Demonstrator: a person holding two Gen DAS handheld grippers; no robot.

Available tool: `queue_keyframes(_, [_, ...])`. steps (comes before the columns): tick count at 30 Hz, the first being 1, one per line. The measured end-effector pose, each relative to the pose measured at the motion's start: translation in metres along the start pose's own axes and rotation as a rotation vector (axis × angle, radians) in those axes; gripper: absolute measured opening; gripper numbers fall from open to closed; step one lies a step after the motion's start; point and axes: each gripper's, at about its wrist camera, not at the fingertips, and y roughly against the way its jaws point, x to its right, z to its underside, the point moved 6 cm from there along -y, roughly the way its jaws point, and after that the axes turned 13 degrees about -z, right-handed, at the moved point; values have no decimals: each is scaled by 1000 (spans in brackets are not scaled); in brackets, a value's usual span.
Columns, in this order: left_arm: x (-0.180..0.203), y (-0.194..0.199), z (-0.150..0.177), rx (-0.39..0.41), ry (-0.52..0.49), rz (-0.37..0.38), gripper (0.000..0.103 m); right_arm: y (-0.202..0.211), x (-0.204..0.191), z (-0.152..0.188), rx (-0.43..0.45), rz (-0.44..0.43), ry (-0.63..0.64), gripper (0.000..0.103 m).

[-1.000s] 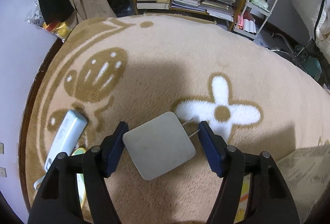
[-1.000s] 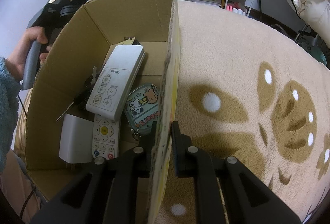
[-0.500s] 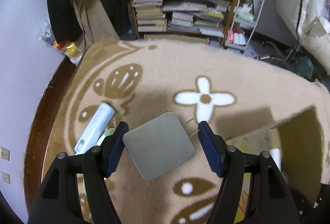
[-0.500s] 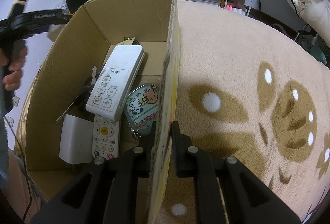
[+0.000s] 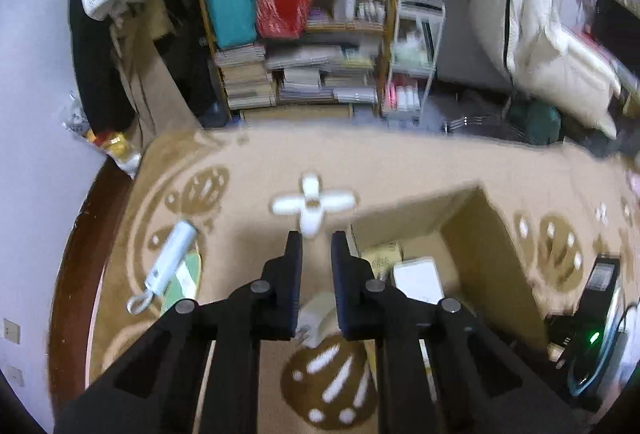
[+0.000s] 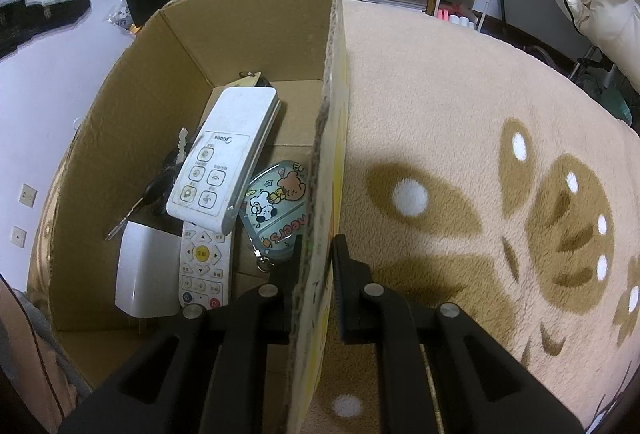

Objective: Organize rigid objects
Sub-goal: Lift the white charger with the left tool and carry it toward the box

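My right gripper is shut on the right wall of an open cardboard box. Inside the box lie a white remote, a smaller remote, a cartoon keychain, keys and a white adapter. My left gripper hangs high over the rug beside the box. Its jaws are closing, nearly together, with nothing between the pads. A second white adapter shows far below through the gap between the finger bases. A pale tube with a ring lies on the rug at the left.
The tube rests partly on a green round item. A bookshelf and a white cart stand beyond the beige rug. Dark wooden floor borders the rug's left. A black device with a green light sits right of the box.
My left gripper rose and swung toward the box. The white adapter it gripped has left its jaws, which have come nearly together. The right gripper kept still on the box wall.
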Motion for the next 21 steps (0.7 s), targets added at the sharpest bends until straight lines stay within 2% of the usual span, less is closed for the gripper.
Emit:
queue_keyframes(6, [-13,-24,22,-87,52,12,13,0,0,0,-2,-1,-2,12])
queue_keyframes(10, [-12,-16,20,-56,28,15,13,-1,0,0,-3,-2,-5,12])
queue_keyframes(16, [-18,-30,42,-159,59,46,24,-1,1,0,-3,-2,-5,12])
queue_keyframes(18, [-22,-36,54,-199,72,46,35,-1,1,0,-3,-2,-5,12])
queue_keyframes(20, [-25,-38,63,-205,66,36,64,-1,1,1,-4,-2,-4,12])
queue_keyframes(21, [-26,-38,67,-202,49,28,69,-1,1,1,-3,-3,-4,12])
